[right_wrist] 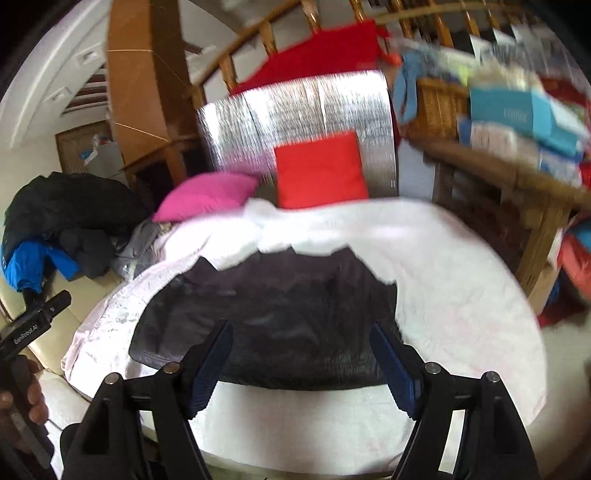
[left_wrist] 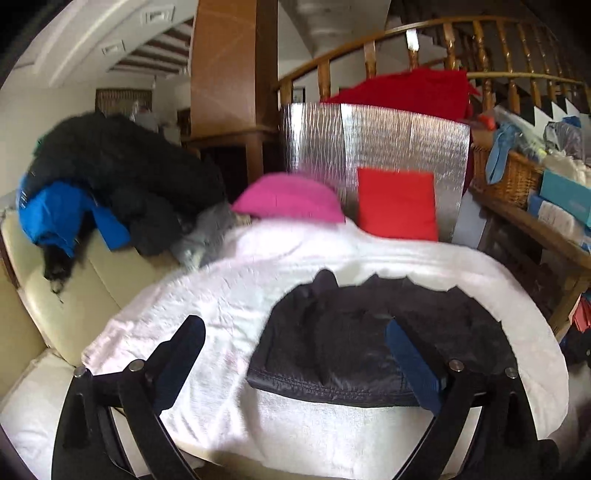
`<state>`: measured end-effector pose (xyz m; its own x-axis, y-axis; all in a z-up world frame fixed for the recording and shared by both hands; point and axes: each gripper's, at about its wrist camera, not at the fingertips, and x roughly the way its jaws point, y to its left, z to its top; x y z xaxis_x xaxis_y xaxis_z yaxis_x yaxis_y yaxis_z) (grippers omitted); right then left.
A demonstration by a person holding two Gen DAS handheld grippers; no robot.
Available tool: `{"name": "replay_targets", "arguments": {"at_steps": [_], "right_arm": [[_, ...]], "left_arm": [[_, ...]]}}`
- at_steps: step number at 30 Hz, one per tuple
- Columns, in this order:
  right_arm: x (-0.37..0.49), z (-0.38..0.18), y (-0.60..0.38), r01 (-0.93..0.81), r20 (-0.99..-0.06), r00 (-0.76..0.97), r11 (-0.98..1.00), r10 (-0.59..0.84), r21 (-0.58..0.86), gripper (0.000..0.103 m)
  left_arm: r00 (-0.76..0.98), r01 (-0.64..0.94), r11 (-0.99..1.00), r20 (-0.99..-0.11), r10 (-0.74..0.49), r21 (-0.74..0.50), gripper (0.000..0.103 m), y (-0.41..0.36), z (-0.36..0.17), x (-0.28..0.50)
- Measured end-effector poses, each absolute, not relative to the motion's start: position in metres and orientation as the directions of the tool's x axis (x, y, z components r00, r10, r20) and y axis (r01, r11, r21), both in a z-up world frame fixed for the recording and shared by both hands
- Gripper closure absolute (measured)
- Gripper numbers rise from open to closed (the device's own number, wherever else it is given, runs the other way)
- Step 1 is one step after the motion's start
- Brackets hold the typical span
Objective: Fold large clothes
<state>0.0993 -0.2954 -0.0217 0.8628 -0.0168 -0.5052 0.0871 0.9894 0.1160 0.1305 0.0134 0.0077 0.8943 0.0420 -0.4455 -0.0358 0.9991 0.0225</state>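
bright daylight, motion blur, fisheye warping

jacket [left_wrist: 369,339] black | cover [left_wrist: 221,295] white | cushions pink [left_wrist: 291,197], red [left_wrist: 397,203]

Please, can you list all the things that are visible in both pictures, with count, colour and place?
jacket: 1, black, folded on the white cover
cover: 1, white, spread over the sofa
pink cushion: 1, pink, behind the cover, left
red cushion: 1, red, leaning on the silver panel
silver panel: 1, silver, upright behind the cushions
red cloth: 1, red, above the panel
clothes pile: 1, black, blue and grey, on the sofa at left
sofa: 1, cream, under the cover
basket: 1, brown wicker, on the wooden table at right
boxes: several, teal and white, beside the basket
railing: 1, wood, at the back
left gripper: 1, black with blue pads, open, empty
right gripper: 1, same, open, empty
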Motion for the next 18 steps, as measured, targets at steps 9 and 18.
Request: {"name": "replay_targets", "arguments": {"at_steps": [9, 18], "right_arm": [[0.042, 0.030, -0.270, 0.063, -0.348, 0.938, 0.988, -0.010, 0.142, 0.010], [0.003, 0.051, -0.251, 0.058, -0.282, 0.959, 0.987, -0.014, 0.151, 0.009]], "left_arm": [[0.946, -0.079, 0.995, -0.311, 0.095, 0.061, 0.000, 0.017, 0.057, 0.071], [0.966, -0.121, 0.989, -0.220, 0.138, 0.086, 0.000, 0.016, 0.089, 0.021]]}}
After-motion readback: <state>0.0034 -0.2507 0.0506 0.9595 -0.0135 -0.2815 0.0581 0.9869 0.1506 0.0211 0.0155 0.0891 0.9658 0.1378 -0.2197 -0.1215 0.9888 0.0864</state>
